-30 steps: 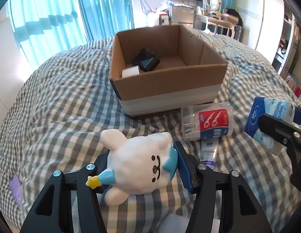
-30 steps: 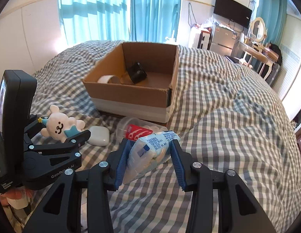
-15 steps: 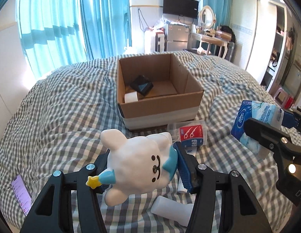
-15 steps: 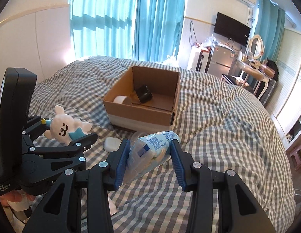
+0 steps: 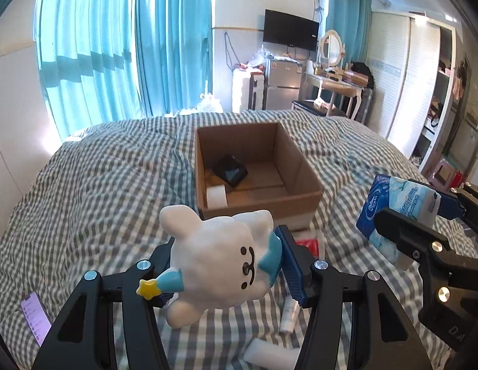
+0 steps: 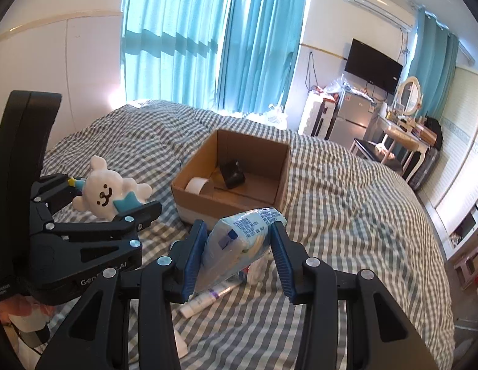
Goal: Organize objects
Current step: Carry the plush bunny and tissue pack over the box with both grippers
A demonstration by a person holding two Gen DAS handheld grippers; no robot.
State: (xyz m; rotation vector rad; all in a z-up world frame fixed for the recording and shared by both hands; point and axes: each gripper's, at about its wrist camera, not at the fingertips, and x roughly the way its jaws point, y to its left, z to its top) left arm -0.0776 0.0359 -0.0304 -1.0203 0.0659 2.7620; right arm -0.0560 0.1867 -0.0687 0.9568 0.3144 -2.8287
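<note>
My left gripper is shut on a white plush bear with a blue scarf and a yellow star, held above the bed; it also shows in the right wrist view. My right gripper is shut on a blue tissue pack, also seen in the left wrist view. An open cardboard box stands on the bed ahead; it holds a black object and a white roll.
A toothpaste tube, a white case and a red-labelled container lie on the checked duvet below the grippers. A phone lies at the left. Furniture stands past the bed's far right.
Both grippers have risen and drawn back from the bed with their loads. The box looks smaller and farther, and the items on the duvet sit lower in view.
</note>
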